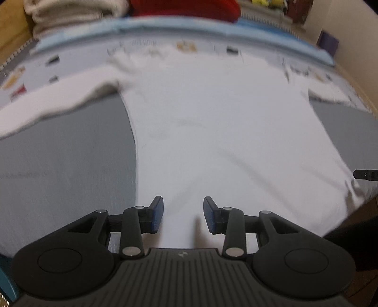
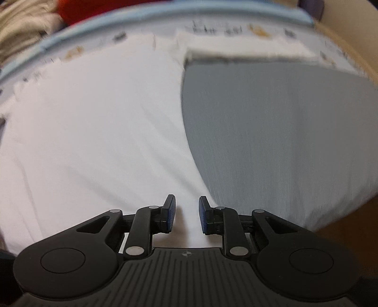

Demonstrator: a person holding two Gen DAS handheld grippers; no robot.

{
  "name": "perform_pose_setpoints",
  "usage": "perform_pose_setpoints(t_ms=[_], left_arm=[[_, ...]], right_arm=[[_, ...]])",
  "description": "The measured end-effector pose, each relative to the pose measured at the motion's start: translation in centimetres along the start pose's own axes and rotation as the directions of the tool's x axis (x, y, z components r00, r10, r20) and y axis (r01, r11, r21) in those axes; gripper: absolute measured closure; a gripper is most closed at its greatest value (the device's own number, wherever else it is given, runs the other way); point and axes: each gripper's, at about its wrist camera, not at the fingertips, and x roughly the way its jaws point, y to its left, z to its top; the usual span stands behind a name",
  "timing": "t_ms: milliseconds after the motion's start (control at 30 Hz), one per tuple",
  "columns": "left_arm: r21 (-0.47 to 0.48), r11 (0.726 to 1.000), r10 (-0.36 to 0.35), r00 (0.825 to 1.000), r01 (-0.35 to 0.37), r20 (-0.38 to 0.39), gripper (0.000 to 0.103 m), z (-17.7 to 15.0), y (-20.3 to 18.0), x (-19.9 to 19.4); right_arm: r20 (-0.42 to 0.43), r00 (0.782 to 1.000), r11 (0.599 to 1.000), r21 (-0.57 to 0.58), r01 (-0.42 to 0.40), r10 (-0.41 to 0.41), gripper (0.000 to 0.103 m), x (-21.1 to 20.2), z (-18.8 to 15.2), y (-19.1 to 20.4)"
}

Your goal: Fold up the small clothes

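White cloth, a small shirt [image 1: 212,122], lies spread flat on the grey tabletop [image 1: 66,160], sleeve [image 1: 47,104] out left. Left claw [image 1: 183,213] hangs released over its near hem; right claw [image 2: 187,213] likewise released, gripping nothing.

Soft white cloth shirt [image 1: 212,122], matt grey mat [image 1: 66,160]

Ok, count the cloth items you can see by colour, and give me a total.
White: 1, the white shirt spread flat on the grey surface.
Beige: 1, the beige pile at the back.
Red: 1, the red fabric beside it.
Total: 3
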Motion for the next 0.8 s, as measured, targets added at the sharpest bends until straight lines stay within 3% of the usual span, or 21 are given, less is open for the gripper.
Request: perform_pose_setpoints(t_ms=[133, 233, 300, 400, 467, 600, 800], left_arm=[[-0.018, 0.999, 0.030, 0.994, -0.028, 0.107, 0.062, 1.0, 0.2, -1.3], [-0.029, 0.998, 0.068, 0.973, -0.063, 0.221, 0.062, 1.8, 0.0, -3.0], [-0.035, 0.996, 0.086, 0.947, -0.079, 0.308, 0.062, 2.3, -0.3, -4.5], [-0.030, 0.995, 0.097, 0.903, -0.093, 0.419, 0.059, 3.2, -0.6, -6.6], [0.005, 0.993, 0.102, 0.883, -0.117, 0.459, 0.053, 4.7, -1.0, -7.7], [0.042, 0.990, 0.089, 0.827, -0.134, 0.555, 0.029, 9.2, -1.0, -9.3], [0.055, 0.982, 0.107, 0.769, -0.182, 0.630, 0.022, 16.1, -0.1, -8.2]], right_arm=[[0.160, 0.987, 1.000, -0.009, -0.011, 0.012, 0.080, -2.3, 1.1, 0.5], [0.341, 0.940, 1.000, 0.000, -0.004, 0.004, 0.078, -5.0, 1.6, 0.7], [0.403, 0.915, 1.000, 0.010, -0.018, 0.013, 0.072, -5.9, 1.6, 0.7], [0.436, 0.900, 0.999, 0.013, -0.035, 0.026, 0.070, -6.2, 2.0, 0.9], [0.451, 0.892, 0.999, 0.001, -0.036, 0.032, 0.070, -6.0, 2.5, 1.3], [0.456, 0.889, 0.999, -0.033, -0.019, 0.032, 0.070, -5.9, 2.2, 2.5], [0.456, 0.890, 0.999, -0.046, 0.003, 0.019, 0.070, -5.5, 2.1, 3.9]])
